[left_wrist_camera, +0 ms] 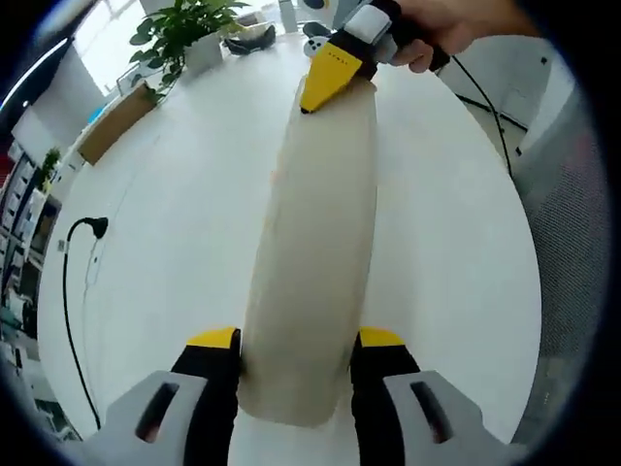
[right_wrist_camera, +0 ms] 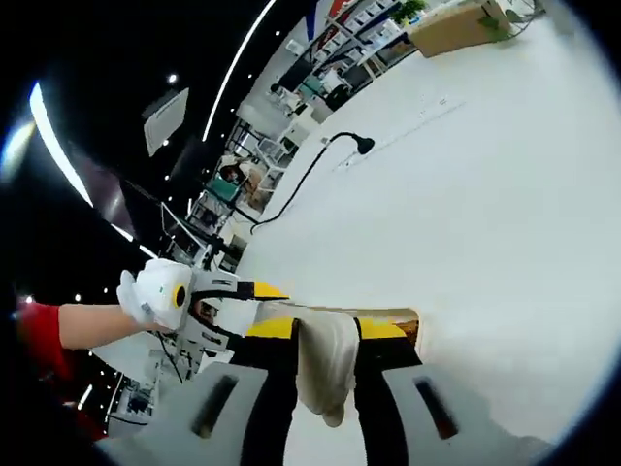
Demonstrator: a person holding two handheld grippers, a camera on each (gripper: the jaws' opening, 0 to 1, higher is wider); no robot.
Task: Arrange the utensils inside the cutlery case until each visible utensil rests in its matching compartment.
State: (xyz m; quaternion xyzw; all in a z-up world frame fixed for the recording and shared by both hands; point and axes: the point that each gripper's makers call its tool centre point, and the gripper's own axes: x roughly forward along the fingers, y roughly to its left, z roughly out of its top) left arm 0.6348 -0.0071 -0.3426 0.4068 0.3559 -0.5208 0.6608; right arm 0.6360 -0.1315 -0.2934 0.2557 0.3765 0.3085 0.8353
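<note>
Cream-coloured fabric forms the cutlery case (left_wrist_camera: 315, 243), a long soft roll stretched over the white table (left_wrist_camera: 175, 252) between the 2 grippers. In the left gripper view, the left gripper (left_wrist_camera: 297, 354) clamps the near end of the case, its black jaws with yellow tips pressed against both sides of the cloth. At the far end, the right gripper (left_wrist_camera: 335, 76) comes in from the top, held by a bare hand (left_wrist_camera: 437, 24), and its yellow tip meets the upper edge of the case. In the right gripper view, that same gripper (right_wrist_camera: 325, 335) pinches a bunched fold of the cream cloth between its jaws, the fabric hanging down between them. The left gripper (right_wrist_camera: 209, 291) shows here from the left side, gripped by a white-gloved hand (right_wrist_camera: 146, 291) on a red sleeve (right_wrist_camera: 39, 335), touching the other end of the case. Whether any utensils sit inside cannot be told, since the case looks closed. A black cable (left_wrist_camera: 73, 291) with a plug lies on the table to the left in the left gripper view, well apart from the case. A potted plant (left_wrist_camera: 189, 29) and a cardboard box (left_wrist_camera: 116, 121) stand near the far edge of the table.
</note>
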